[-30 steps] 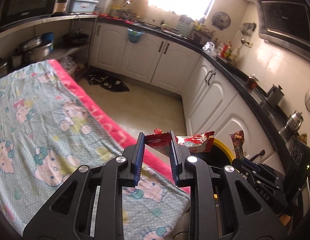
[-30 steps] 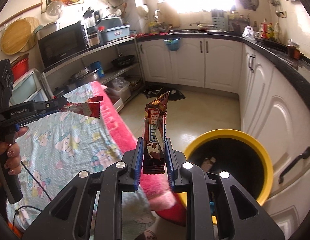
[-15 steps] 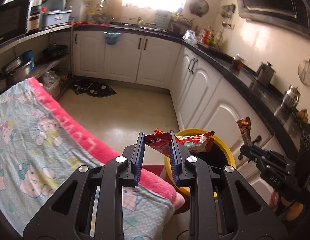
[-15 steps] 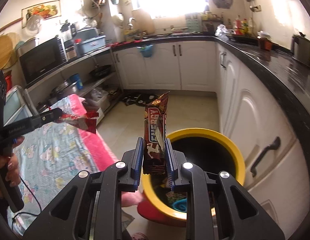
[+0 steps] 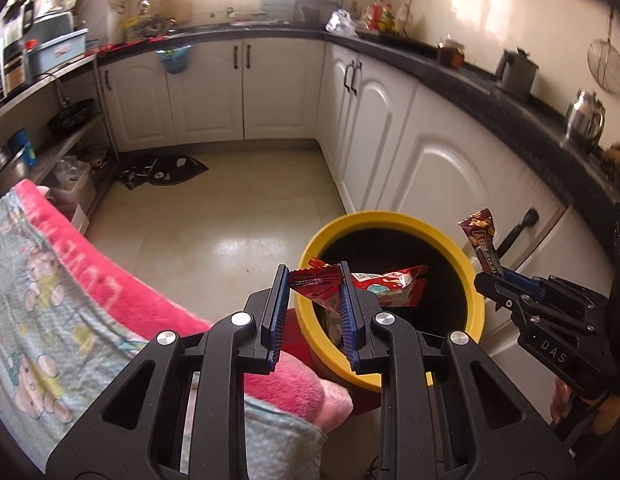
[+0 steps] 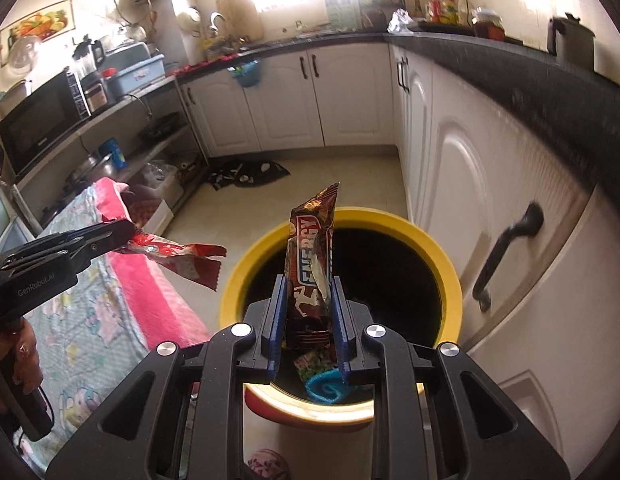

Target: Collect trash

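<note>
Both grippers are hovering over the yellow bin (image 6: 449,276): the left gripper (image 5: 314,312) fingers are pinching a red wrapper (image 5: 321,280), the right gripper (image 6: 308,322) fingers an energy-bar wrapper (image 6: 311,264) (bin seemingly part-full); open only once centred.

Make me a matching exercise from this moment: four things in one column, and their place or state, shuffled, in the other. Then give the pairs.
Things:
1. red snack wrapper
2. brown energy bar wrapper
3. yellow bin
4. blue coiled item

Places or states:
A. lying inside the bin, at its bottom
B. standing on the floor beside the white cabinets
C. clamped upright in the right gripper
D. held sideways in the left gripper

Pairs: 1-D, 2-C, 3-B, 4-A
</note>
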{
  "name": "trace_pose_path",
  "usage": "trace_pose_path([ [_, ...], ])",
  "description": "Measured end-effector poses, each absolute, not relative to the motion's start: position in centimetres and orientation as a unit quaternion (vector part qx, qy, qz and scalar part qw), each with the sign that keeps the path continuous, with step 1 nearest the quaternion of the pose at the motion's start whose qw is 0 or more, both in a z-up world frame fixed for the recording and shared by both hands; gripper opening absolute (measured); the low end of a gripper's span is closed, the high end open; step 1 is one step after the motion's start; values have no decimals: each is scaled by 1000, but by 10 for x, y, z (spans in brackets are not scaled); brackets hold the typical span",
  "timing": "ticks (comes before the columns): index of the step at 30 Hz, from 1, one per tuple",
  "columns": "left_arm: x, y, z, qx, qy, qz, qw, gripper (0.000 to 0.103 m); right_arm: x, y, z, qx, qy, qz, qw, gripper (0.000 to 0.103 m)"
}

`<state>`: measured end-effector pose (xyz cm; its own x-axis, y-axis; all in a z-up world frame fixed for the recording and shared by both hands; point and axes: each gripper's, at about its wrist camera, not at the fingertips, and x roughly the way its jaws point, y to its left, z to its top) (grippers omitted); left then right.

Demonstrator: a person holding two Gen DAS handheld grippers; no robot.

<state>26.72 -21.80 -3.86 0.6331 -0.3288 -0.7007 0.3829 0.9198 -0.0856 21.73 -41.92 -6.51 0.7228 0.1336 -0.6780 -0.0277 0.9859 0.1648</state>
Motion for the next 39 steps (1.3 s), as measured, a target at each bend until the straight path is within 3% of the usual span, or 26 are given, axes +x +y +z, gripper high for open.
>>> trace_pose_path([
  [12, 284, -249, -75, 62, 415, -222, 880, 20, 232, -424, -104, 85, 414, 32, 906, 23],
  [16, 287, -250, -83, 63, 420, -225, 877, 33, 234, -427, -112, 90, 424, 24, 901, 38],
  [24, 283, -238, -77, 51, 417, -220, 881, 63, 231, -426, -111, 94, 423, 16, 901, 57],
  [26, 281, -231, -71, 45, 411, -217, 884, 78, 229, -422, -105, 91, 417, 13, 904, 64],
  [28, 276, -222, -62, 41, 403, -213, 889, 85, 226, -416, -97, 86, 407, 11, 909, 69],
  [31, 268, -209, -50, 37, 390, -204, 897, 92, 222, -408, -86, 77, 396, 12, 915, 74],
  [33, 260, -197, -40, 31, 380, -198, 903, 92, 216, -400, -78, 68, 384, 11, 921, 83],
  [36, 247, -181, -27, 24, 366, -187, 911, 92, 205, -381, -65, 62, 364, 20, 929, 84],
  [39, 232, -163, -14, 23, 349, -174, 920, 92, 192, -364, -53, 56, 342, 22, 938, 94],
])
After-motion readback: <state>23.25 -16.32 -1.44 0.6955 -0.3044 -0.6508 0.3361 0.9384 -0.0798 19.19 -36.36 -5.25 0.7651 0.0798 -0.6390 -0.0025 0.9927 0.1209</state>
